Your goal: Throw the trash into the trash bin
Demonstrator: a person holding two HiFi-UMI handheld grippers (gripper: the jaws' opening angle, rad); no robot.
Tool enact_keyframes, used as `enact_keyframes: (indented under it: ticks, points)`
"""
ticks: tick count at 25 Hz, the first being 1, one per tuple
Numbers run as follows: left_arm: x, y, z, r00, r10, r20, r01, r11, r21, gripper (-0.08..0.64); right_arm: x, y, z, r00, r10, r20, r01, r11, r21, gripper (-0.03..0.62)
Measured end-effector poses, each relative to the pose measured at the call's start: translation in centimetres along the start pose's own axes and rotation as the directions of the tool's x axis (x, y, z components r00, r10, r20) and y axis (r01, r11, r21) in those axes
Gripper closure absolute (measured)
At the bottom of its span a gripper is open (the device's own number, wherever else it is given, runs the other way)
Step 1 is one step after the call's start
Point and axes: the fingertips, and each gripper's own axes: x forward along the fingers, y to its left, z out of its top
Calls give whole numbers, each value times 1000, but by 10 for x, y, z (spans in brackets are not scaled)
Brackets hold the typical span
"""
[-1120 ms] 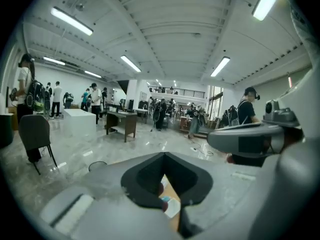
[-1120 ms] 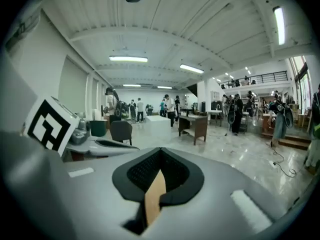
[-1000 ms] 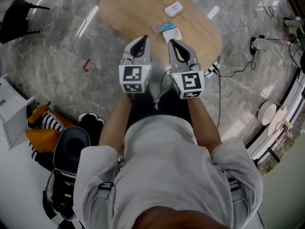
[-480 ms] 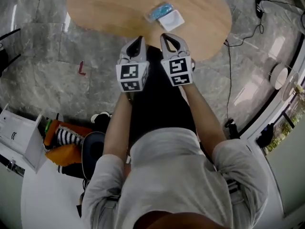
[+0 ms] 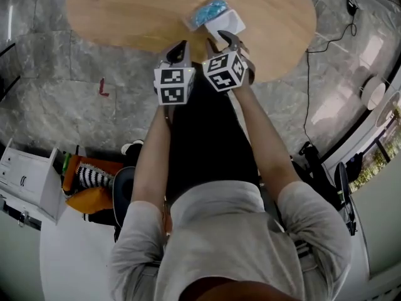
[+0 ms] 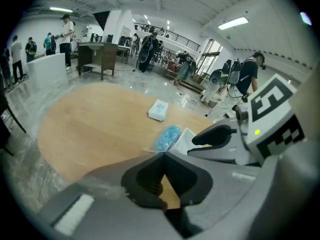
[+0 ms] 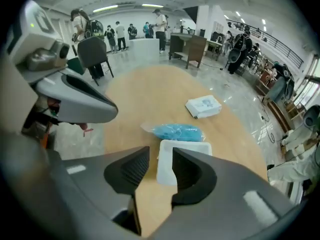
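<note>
Three bits of trash lie on the oval light-wood table (image 5: 125, 17), none picked up. No bin is identifiable in any view, so the whole task remains.

Left gripper (image 5: 182, 45): jaws pressed together, empty.

Right gripper (image 5: 219, 39): jaws apart, just opened, aimed at the white shallow plastic tray (image 7: 185, 144), not touching it.

Blue crumpled wrapper (image 7: 175, 132) lies just beyond the tray, small white packet (image 7: 203, 106) farther.

Versus a second ago: both grippers now sit at the table's near edge, closer to the trash.

Table (image 5: 125, 17) is showing tan woodgrain. On it: wrapper (image 5: 210, 10) is reading blue, tray (image 5: 227, 24) and packet (image 7: 203, 106) white. Floor (image 5: 56, 86) around table is showing grey marble veining.
</note>
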Motion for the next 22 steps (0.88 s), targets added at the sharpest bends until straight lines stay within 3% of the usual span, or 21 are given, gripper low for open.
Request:
enact_keyframes:
  ticks: [5, 8, 10, 14, 22]
  points:
    - [0, 12, -6, 999, 14, -37, -16, 998, -57, 540, 32, 0, -17, 989, 18, -145, -26, 998, -49, 443]
    - [0, 20, -8, 998, 30, -52, -34, 996, -86, 540, 41, 0, -23, 981, 4, -194, -29, 991, -127, 525]
    - [2, 22, -7, 997, 35, -64, -40, 996, -85, 540, 41, -1, -23, 979, 9, -205, -38, 990, -139, 529]
    - [0, 18, 4, 997, 39, -67, -44, 996, -82, 540, 26, -8, -19, 982, 21, -190, -34, 997, -67, 535]
    - [-9, 18, 40, 999, 35, -2, -35, 994, -105, 540, -23, -35, 19, 995, -84, -56, 88, 995, 57, 538]
